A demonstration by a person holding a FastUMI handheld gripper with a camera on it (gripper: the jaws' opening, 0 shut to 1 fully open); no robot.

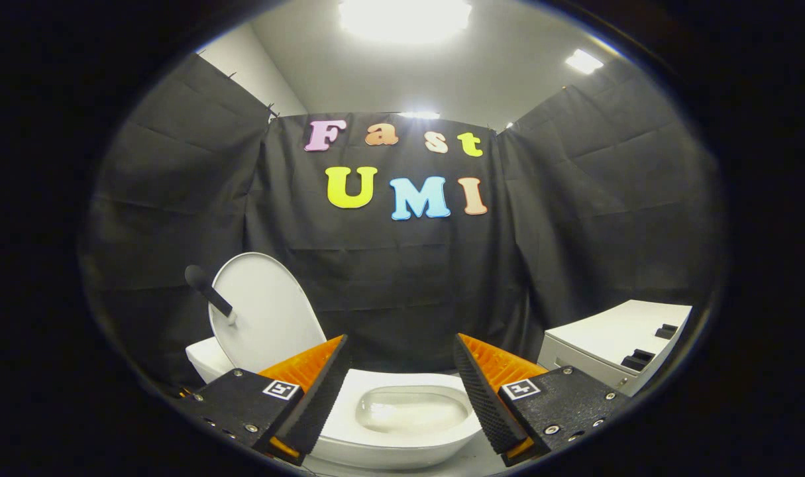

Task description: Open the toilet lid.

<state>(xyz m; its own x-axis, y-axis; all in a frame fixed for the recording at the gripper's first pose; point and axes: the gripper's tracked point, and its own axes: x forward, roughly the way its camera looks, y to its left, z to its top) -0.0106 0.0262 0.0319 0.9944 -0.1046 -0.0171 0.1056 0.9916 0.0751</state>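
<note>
- The round white plastic toilet lid (263,311) stands up, leaning back against the black cloth wall (402,285), behind and to the left of the left finger.
- The white oval toilet bowl (409,424) lies open below, and you can see into it between the two fingers.
- The claw (399,397) is spread wide and holds nothing. Its black and orange fingers (309,391) hang over the bowl and are well apart from the lid.
- The job looks done, I think. The next move only needs the claw to pull away without bumping the lid.
- A short black handle (209,290) sticks out from the left side of the lid.
- A white box-shaped cabinet (607,344) with dark bits on top sits off to the right, away from the toilet.
- Nothing stands between the claw and the lid.
</note>
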